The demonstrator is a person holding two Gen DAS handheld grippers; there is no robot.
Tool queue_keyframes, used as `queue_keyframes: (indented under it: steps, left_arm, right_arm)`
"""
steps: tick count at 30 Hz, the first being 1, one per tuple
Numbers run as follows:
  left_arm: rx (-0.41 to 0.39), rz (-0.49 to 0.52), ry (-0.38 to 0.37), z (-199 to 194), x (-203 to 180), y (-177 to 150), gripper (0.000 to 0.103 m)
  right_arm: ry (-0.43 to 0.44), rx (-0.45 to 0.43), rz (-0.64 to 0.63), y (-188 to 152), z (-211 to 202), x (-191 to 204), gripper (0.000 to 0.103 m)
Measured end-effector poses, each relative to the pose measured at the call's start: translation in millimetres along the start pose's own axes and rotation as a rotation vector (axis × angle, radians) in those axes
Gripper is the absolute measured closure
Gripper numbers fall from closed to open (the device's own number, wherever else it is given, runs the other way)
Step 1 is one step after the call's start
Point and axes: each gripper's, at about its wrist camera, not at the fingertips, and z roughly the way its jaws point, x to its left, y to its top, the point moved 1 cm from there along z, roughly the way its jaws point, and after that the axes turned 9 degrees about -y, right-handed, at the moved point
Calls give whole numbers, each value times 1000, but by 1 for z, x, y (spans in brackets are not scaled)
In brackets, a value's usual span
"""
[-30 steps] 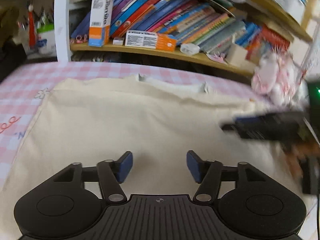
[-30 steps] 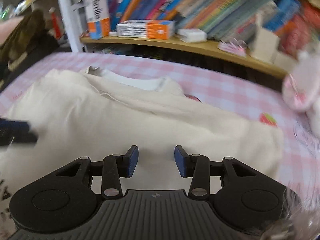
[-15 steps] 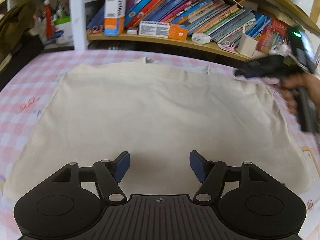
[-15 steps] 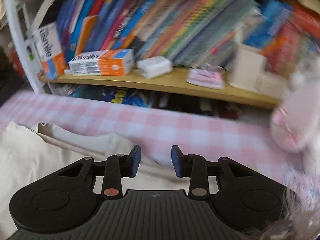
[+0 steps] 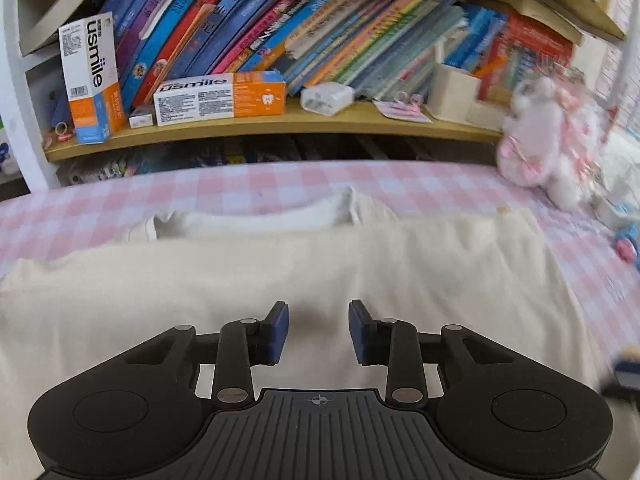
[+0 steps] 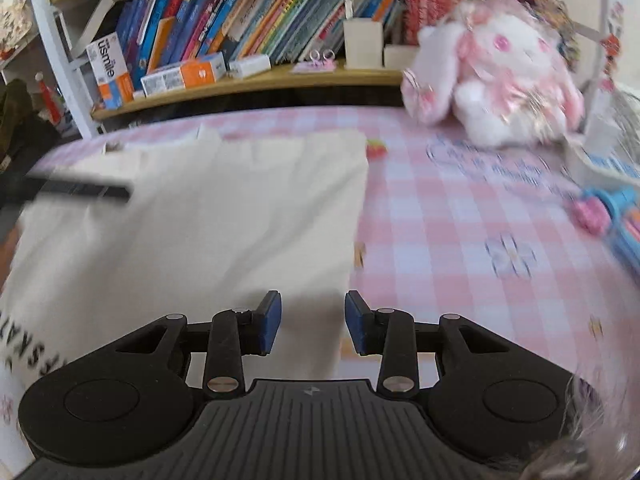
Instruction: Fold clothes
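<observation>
While my left gripper [image 5: 318,330] closes empty above the cream T-shirt [image 5: 360,264], my right gripper [image 6: 312,326], slightly parted and empty, hovers at the shirt's right edge, nearer that fold line.

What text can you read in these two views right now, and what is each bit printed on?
"usmile": upright white-and-orange box on the shelf.
"usmile": flat white-and-orange box beside it.
"SKAT", cut off at the frame edge: black letters on the cream garment.
Book spines, box small print, barcode: too small or blurred to read.
</observation>
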Motion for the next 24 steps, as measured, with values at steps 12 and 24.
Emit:
queue_keyframes:
  steps: [12,24]
  left_arm:
    - [-47,-143,144,-38,37,-10,55]
    - [-38,-293,355,-167,52,-119,33]
  right_arm:
    - [4,35,43,-19,-7,-7,69]
    - [111,107,172,-9,-1,-15,91]
